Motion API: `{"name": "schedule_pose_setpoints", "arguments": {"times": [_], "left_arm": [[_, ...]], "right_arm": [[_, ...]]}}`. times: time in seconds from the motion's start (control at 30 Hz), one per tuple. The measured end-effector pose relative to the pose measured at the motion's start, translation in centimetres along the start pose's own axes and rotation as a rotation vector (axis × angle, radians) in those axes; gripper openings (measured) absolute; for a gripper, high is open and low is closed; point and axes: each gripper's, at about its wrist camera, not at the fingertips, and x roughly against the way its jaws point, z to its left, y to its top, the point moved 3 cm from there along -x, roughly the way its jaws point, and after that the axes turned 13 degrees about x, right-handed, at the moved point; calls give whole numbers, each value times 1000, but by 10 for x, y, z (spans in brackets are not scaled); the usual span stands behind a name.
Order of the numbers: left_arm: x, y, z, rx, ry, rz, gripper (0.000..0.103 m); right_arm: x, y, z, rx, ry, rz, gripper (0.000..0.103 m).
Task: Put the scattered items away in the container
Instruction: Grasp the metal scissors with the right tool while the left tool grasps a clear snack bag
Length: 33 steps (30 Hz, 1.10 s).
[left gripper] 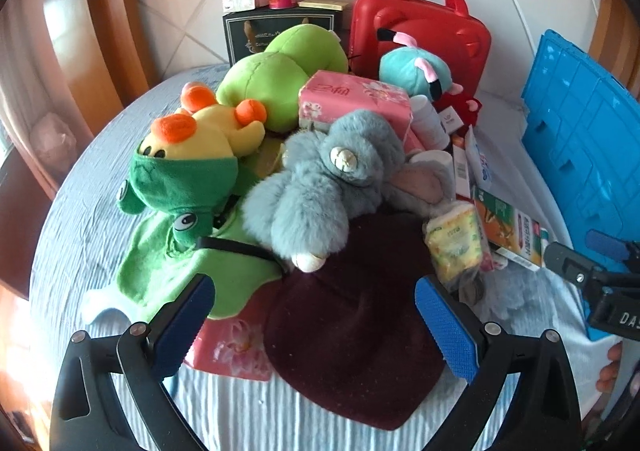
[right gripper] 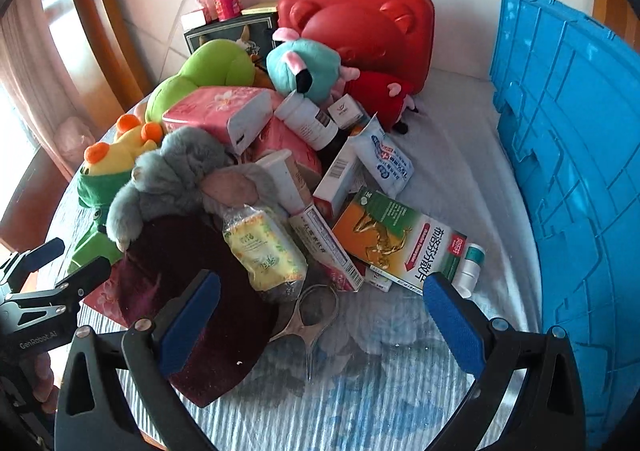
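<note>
The scattered items lay heaped on the bed (right gripper: pixel 448 155), grey plush (left gripper: pixel 320 187) topmost, just left of the blue container (right gripper: pixel 580 155). You held the left hand-held gripper (left gripper: pixel 316 327) and right hand-held gripper (right gripper: pixel 320 327) spread apart and empty above the heap's near edge, probably choosing a first pick.

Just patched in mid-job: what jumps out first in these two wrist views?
A heap of soft toys and packets fills the middle of the bed: a grey plush toy lies on a dark red cloth, with a yellow duck to its left. Behind stands a red case, and a blue crate rises along the right edge. Both the left gripper and the right gripper are open and empty.
</note>
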Motion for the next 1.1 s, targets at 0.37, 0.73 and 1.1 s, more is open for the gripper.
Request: {"name": "schedule_pose_setpoints", "arguments": {"times": [0.37, 0.73, 1.1], "left_arm": [[-29, -26, -40, -58, 29, 64, 96], [-48, -13, -41, -123, -28, 72, 96], [-70, -15, -114, -199, -129, 102, 96]], "right_arm": [[-46, -46, -13, -13, 72, 153, 70], [-107, -57, 12, -132, 108, 249, 67], [-103, -97, -36, -194, -50, 313, 46]]}}
